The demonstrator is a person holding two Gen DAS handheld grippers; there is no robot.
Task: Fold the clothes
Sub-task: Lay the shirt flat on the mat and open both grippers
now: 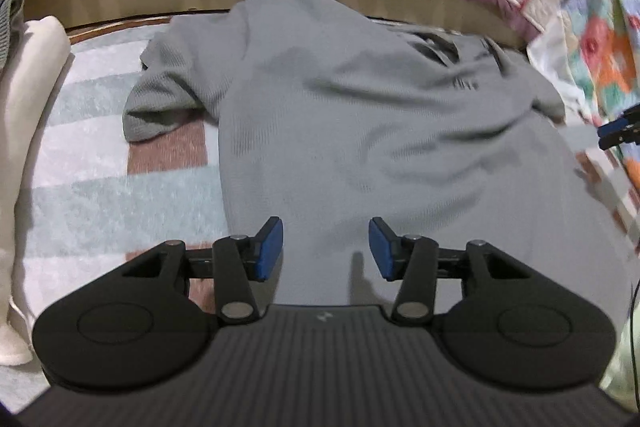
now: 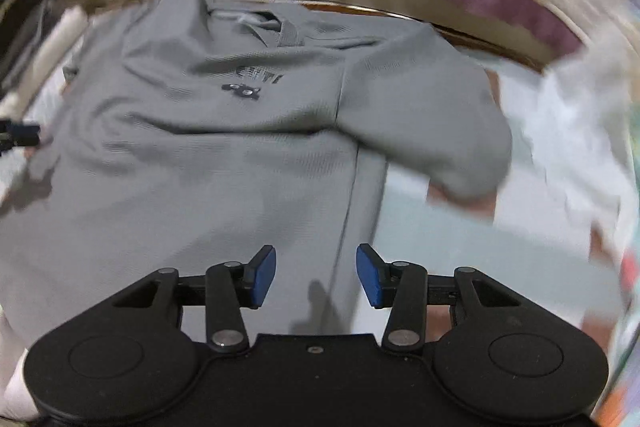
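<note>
That grey polo shirt looks light and floppy — with your left gripper and right gripper both gaping empty, pinch the bottom hem corners.

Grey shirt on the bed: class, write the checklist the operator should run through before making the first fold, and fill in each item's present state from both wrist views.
1. Grey shirt lies spread out, printed front up: ok.
2. Shirt smooth: not ok, wrinkles cross the chest below the dark print.
3. Sleeves laid flat: not ok, the sleeve in the right wrist view is bunched up.
4. Left gripper open, with nothing between its pads: ok.
5. Right gripper open over the shirt's side edge, nothing pinched: ok.
6. Hem straight: cannot tell, both grippers hide it.
</note>
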